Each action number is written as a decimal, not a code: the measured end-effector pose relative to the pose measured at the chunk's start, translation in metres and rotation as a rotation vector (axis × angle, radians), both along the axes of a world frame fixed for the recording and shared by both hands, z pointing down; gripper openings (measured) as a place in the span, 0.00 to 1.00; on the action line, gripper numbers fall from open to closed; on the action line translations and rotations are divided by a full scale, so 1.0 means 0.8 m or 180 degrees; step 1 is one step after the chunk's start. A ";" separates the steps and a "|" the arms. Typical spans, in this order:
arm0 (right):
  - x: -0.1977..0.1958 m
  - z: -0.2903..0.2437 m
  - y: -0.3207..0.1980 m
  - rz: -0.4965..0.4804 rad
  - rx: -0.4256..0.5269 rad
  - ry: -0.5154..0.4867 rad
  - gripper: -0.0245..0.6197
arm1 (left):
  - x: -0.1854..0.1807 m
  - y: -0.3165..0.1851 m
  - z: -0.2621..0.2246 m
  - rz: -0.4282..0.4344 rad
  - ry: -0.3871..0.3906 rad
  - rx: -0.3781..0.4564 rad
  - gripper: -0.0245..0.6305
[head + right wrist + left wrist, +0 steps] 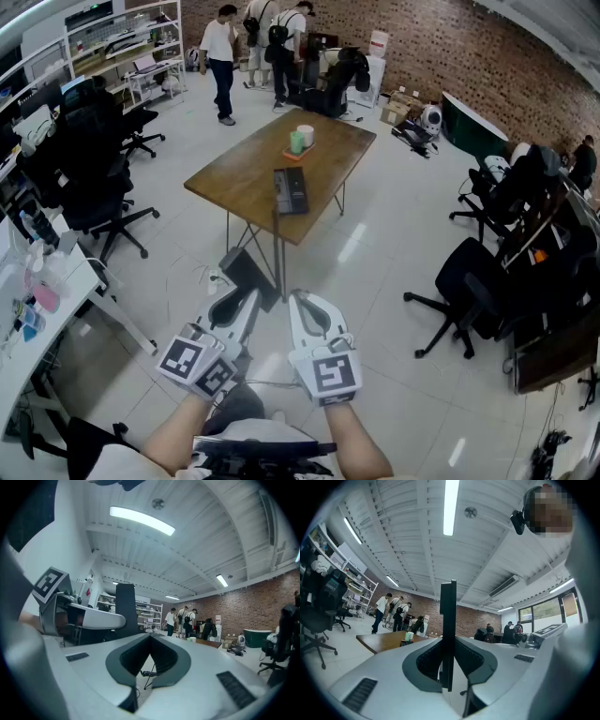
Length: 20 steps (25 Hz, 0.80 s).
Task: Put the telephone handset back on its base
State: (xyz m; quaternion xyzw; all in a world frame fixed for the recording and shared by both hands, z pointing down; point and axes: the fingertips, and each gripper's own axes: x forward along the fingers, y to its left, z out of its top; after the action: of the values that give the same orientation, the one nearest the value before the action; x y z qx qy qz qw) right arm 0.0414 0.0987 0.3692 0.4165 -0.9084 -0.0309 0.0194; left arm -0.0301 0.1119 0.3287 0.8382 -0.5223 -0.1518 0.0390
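- The left gripper (244, 296) is clamping a thin black slab (249, 272) edge-up between its jaws.
- The right gripper (302, 302), just beside it, is holding its jaws together — nothing in them.
- The telephone (291, 190) is lying on the wooden table (234, 173) — well ahead of both grippers.

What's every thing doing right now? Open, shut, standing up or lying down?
Left gripper, shut on slab.
Slab, upright between its jaws.
Right gripper, shut, empty.
Phone, flat on table.
Cups, upright on table.
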 end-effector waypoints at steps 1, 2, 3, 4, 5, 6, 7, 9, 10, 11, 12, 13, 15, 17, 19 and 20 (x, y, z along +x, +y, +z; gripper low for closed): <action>-0.001 0.000 0.000 -0.0008 0.0006 0.0018 0.05 | 0.000 0.000 0.000 -0.0005 -0.0006 -0.0002 0.14; -0.001 -0.001 0.000 -0.0017 0.0012 0.0038 0.05 | -0.001 0.001 0.001 -0.0011 -0.0010 -0.0004 0.14; -0.001 0.000 0.000 -0.0027 0.0018 0.0059 0.04 | -0.001 0.000 0.001 -0.0018 -0.0011 -0.0005 0.14; -0.002 0.000 -0.001 -0.0035 0.0021 0.0071 0.04 | -0.002 -0.001 0.001 -0.0024 -0.0010 -0.0005 0.14; -0.002 -0.001 -0.002 -0.0036 0.0018 0.0063 0.05 | -0.002 -0.002 0.001 -0.0028 -0.0010 -0.0004 0.14; -0.003 -0.002 -0.004 -0.0035 0.0013 0.0052 0.05 | -0.002 -0.004 0.000 -0.0030 -0.0009 -0.0004 0.14; -0.003 -0.001 -0.005 -0.0041 0.0014 0.0061 0.05 | -0.002 -0.005 0.001 -0.0032 -0.0009 -0.0005 0.14; -0.001 0.003 -0.008 -0.0069 0.0038 0.0142 0.04 | -0.002 -0.008 0.001 -0.0036 -0.0004 -0.0009 0.14; 0.000 0.004 -0.011 -0.0075 0.0046 0.0169 0.04 | -0.002 -0.010 0.002 -0.0037 -0.0002 -0.0014 0.14; 0.001 0.004 -0.013 -0.0064 0.0040 0.0157 0.04 | -0.001 -0.013 0.003 -0.0035 -0.0003 -0.0019 0.14; 0.001 0.002 -0.016 -0.0042 0.0023 0.0122 0.05 | 0.000 -0.016 0.004 -0.0031 -0.0006 -0.0025 0.14; 0.002 0.001 -0.019 -0.0022 0.0008 0.0091 0.04 | 0.001 -0.020 0.006 -0.0027 -0.0009 -0.0030 0.14; 0.003 0.001 -0.025 -0.0006 0.0000 0.0076 0.04 | 0.001 -0.027 0.008 -0.0022 -0.0005 -0.0036 0.14; 0.002 0.002 -0.032 -0.0006 0.0004 0.0080 0.04 | 0.000 -0.035 0.008 -0.0016 0.0005 -0.0035 0.14; 0.001 0.000 -0.039 -0.0003 0.0013 0.0097 0.05 | 0.000 -0.044 0.008 -0.0013 0.0014 -0.0023 0.14; 0.000 0.000 -0.044 -0.0007 0.0024 0.0124 0.04 | -0.001 -0.049 0.007 -0.0016 0.0018 -0.0016 0.14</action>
State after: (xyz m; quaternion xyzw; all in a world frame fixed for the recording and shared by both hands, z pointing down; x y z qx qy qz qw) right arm 0.0412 0.0634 0.3695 0.4149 -0.9082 -0.0425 0.0354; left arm -0.0311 0.0729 0.3346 0.8364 -0.5247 -0.1531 0.0421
